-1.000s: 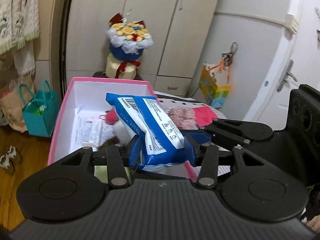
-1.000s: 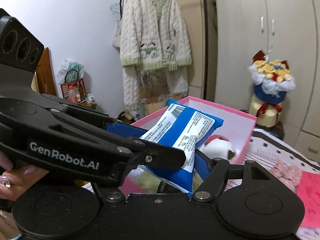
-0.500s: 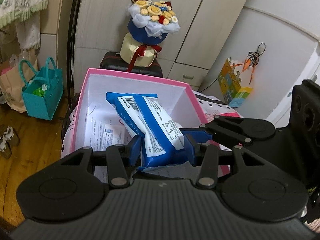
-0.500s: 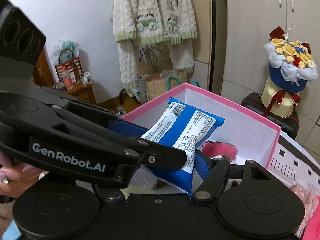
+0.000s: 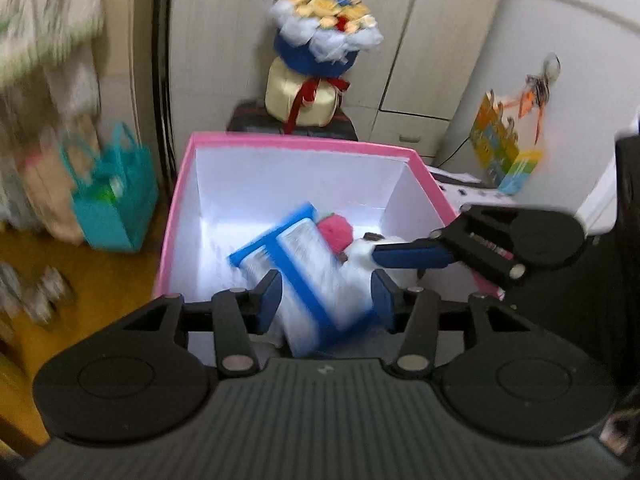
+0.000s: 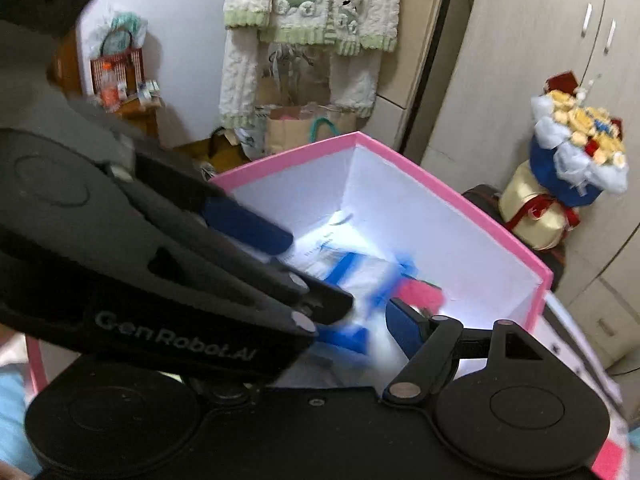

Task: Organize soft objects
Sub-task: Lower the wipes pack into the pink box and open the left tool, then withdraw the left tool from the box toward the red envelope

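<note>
A blue and white soft pack [image 5: 308, 276] tilts into the pink box [image 5: 300, 146], blurred, with its lower end still between my left gripper's [image 5: 326, 300] fingers. That gripper's jaws are opening and the pads look clear of the pack. A pink plush thing [image 5: 336, 232] and a white plush [image 5: 360, 252] lie in the box beside it. In the right wrist view the pack [image 6: 360, 280] is a blur over the box [image 6: 440, 184]. My right gripper [image 6: 344, 320] stands open around it; one finger [image 6: 400, 324] shows, the other is hidden behind the left gripper.
Papers lie on the box floor. A flower bouquet [image 5: 324, 32] stands on a dark case behind the box, in front of cupboard doors. A teal bag [image 5: 108, 216] sits on the wooden floor at the left. A knitted jacket [image 6: 308, 0] hangs on the wall.
Both grippers have tipped down over the pink box. The pack, held firmly before, has slipped from the left jaws and tilts down into the box.
</note>
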A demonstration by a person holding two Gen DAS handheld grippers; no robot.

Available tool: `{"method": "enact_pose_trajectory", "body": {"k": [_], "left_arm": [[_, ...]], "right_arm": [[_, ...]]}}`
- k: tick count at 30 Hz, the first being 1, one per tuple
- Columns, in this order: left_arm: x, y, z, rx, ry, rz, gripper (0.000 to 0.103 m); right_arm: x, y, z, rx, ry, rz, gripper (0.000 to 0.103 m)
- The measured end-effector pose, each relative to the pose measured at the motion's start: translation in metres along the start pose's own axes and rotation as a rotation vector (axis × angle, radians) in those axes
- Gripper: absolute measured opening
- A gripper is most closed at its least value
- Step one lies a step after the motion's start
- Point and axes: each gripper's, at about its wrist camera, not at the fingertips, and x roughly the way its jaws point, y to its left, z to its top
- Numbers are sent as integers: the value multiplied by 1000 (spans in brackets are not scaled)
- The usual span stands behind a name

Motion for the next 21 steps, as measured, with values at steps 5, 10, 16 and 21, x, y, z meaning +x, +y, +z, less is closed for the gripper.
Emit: {"method": "enact_pose_trajectory", "body": {"k": [5, 10, 16, 21], "left_arm": [[-32, -9, -9, 39, -47, 8, 57], [-68, -23, -17, 91, -89, 32, 60], [-107, -51, -29, 176, -141, 61, 62], [-139, -71, -38, 214, -161, 38, 63]], "right_arm": [[-38, 16, -9, -29, -64, -51, 79], [-75, 24, -16, -7, -101, -78, 79], [-112, 36, -30, -31, -104, -110, 79], [-143, 41, -43, -34, -112, -123, 80]]}}
